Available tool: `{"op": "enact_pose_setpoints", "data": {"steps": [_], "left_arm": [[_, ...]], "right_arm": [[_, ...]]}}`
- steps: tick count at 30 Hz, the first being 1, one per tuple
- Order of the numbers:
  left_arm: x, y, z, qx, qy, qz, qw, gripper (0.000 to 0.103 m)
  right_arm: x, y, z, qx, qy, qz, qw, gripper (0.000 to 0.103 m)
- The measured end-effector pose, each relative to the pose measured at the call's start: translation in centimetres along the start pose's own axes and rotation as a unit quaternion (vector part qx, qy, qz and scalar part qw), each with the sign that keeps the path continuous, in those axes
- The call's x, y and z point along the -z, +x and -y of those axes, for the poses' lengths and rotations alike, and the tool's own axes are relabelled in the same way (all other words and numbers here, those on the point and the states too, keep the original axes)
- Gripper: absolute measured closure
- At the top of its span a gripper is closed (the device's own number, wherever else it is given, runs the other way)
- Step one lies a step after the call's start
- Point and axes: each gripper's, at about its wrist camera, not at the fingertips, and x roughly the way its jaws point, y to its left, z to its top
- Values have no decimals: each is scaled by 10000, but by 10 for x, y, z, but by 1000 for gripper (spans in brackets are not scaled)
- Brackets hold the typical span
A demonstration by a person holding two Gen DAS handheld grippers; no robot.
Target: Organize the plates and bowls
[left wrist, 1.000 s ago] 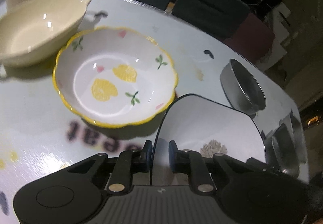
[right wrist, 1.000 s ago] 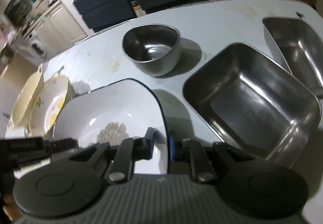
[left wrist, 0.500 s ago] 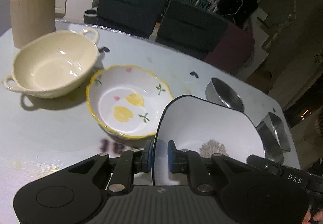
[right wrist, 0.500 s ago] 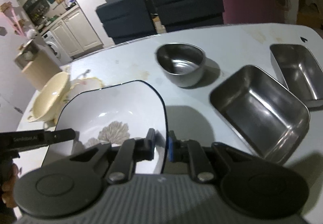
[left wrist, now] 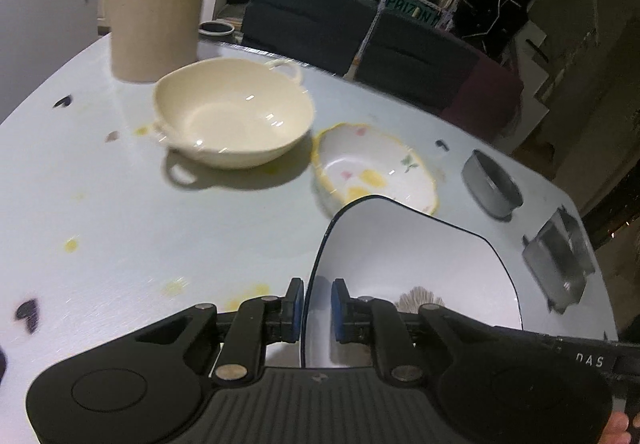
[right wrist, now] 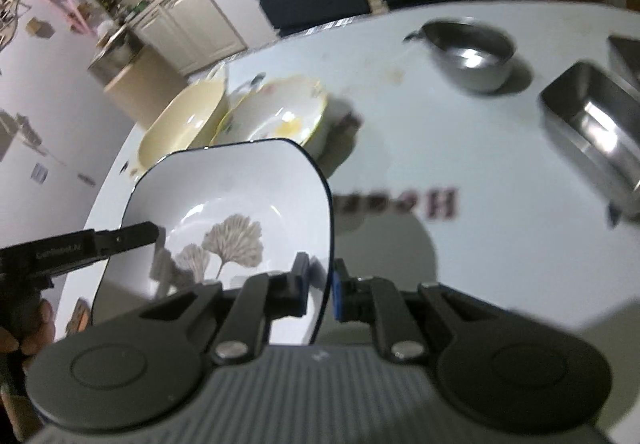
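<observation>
- table (left wrist: 120,228): pale, glossy, w/ printed letters + small coloured marks; carries all the dishes.
- tan canister (left wrist: 156,23) w/ metal top: far left corner of table, behind the cream bowl.
- square white plate (left wrist: 408,256): dark rim, leaf print; held up off the table by both claws, one on each side edge. Sits in front of the lemon bowl in both views.
- cream bowl (left wrist: 234,119): two handles, on table, left of lemon bowl, just beside it.
- lemon bowl (left wrist: 372,171): white, yellow scalloped rim, on table between cream bowl and steel bowl.
- steel trays (right wrist: 592,123): rectangular, right end of table, side by side.
- steel bowl (right wrist: 472,51): round, on table, apart from trays.
- left claw (left wrist: 318,308): clamped on plate's left edge, rim between blue pads.
- right claw (right wrist: 322,284): clamped on plate's right edge, same way.
- person's fingers (right wrist: 24,332): partly seen on left claw's handle.
</observation>
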Motion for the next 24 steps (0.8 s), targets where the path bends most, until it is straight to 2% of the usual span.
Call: {"op": "enact_pose_setpoints", "data": {"steps": [7,14,17,24], "left_arm": [[19,-1,-26,-149,5,-223,9996,85],[21,11,-30,-204,119,-259,9994,83],[21,18,-29,-186,167,-224,9994,82],[20,35,-26,-121,257,-325,9991,79]], "right_arm": [[19,15,-29,-11,-153,-380,9992,89],[33,23,-43,87,-300,-625,9976,89],[41,24,-45,132,-335,-646,9973,89],[33,24,-41,337,-279,-495,9978,90]]}}
